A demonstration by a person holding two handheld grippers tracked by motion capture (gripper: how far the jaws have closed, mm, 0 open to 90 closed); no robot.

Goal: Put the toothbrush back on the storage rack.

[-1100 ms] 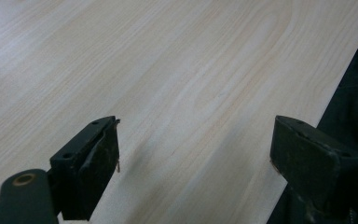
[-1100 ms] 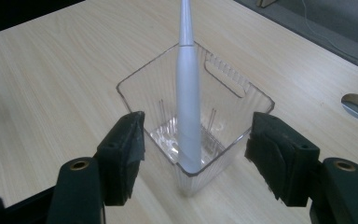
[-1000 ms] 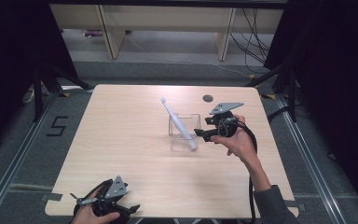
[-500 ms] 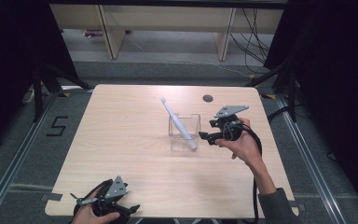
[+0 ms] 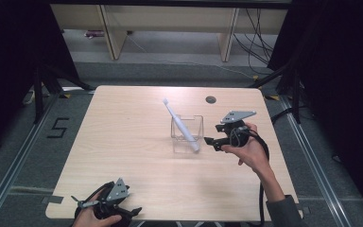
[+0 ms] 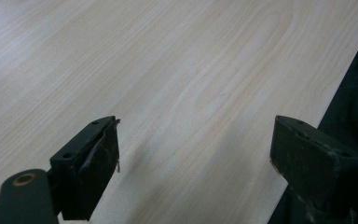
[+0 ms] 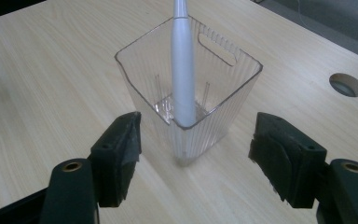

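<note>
Legible writing: floor marking "5" point(image 5: 57, 127) left of worktop point(image 5: 123, 156), high view; no brand or label readable elsewhere.

White electric toothbrush point(image 5: 181, 125) stands tilted in clear ribbed plastic bin point(image 5: 187, 134), mid-worktop, head leaning out over far-left rim.

Right gripper point(image 5: 210, 141) just right of bin; jaws have just been opening, wide apart, nothing gripped. Right gripper view adds bin handle slot and cable hole point(image 7: 346, 84).

Left gripper point(image 5: 134, 210) at near worktop edge, open, empty; high view there poor, possibly resting.
</note>
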